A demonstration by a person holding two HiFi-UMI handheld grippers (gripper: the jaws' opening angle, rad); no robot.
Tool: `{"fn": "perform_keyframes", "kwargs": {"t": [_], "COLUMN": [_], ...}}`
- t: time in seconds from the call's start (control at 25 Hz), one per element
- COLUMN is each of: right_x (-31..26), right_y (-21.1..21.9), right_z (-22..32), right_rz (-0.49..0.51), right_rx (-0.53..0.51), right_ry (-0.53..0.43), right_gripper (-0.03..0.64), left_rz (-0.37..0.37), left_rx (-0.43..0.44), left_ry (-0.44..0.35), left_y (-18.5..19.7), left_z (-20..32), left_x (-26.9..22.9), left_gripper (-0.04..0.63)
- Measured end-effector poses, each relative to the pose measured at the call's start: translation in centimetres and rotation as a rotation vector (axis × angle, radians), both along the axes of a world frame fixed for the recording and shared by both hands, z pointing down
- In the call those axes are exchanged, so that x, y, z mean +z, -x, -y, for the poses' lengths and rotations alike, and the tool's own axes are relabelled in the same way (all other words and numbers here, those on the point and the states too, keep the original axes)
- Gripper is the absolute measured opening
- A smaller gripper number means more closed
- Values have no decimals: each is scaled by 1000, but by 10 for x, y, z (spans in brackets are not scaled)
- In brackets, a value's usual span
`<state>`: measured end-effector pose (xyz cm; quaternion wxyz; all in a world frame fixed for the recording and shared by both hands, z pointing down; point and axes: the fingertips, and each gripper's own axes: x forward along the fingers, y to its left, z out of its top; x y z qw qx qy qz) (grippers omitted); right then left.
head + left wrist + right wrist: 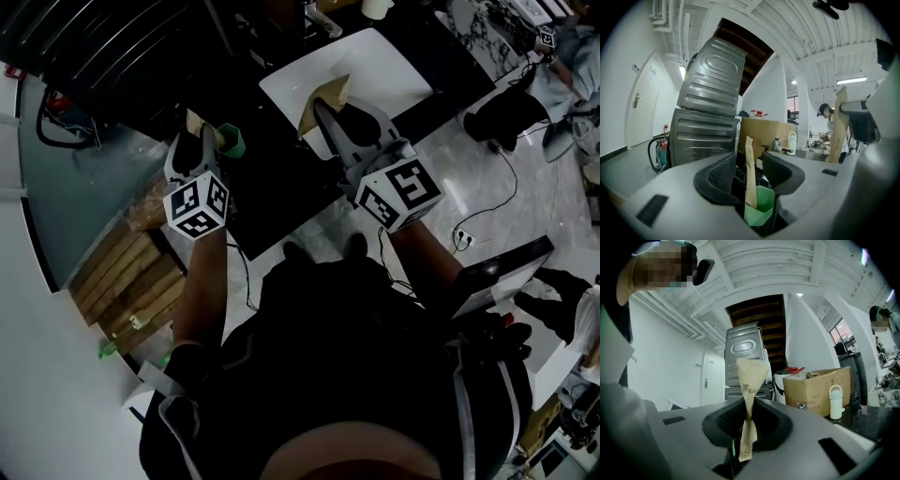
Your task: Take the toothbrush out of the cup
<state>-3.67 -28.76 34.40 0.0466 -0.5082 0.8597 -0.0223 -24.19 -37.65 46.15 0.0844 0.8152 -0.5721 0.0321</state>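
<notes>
The head view looks steeply down from above the person onto the left gripper (pixel 208 131), the right gripper (pixel 323 108) and the black tabletop (pixel 272 187). Each gripper view sits close behind its own jaws and faces level across the room. Both gripper views share the grey ribbed metal cabinet (pixel 712 89) and the brown cardboard box (pixel 764 131).

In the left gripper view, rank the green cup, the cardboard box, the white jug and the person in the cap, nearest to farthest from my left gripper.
1. green cup, low between the open jaws of the left gripper.
2. cardboard box, behind centre, and white jug, just to its right: too close to call.
3. person in the cap, far right background.
</notes>
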Motion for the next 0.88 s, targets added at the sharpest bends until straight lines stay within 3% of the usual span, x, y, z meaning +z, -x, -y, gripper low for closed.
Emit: {"fn": "perform_keyframes", "kwargs": {"t": [0.28, 0.44, 0.6, 0.88], "right_x": [6, 14, 20, 11], "right_y": [2, 4, 4, -14], "right_z": [8, 6, 6, 1], "right_rz": [-7, -12, -11, -3], "right_rx": [19, 29, 43, 56], "right_ry": [17, 29, 30, 18], "right_gripper": [46, 46, 46, 46], "left_rz": [-16, -8, -17, -29], "left_rx": [56, 72, 59, 60], "left_ry": [33, 50, 34, -5], "left_y": [-13, -15, -10, -14], "left_z": [13, 18, 24, 25], "left_x": [15, 28, 31, 10], "left_gripper": [175, 125, 38, 32]}}
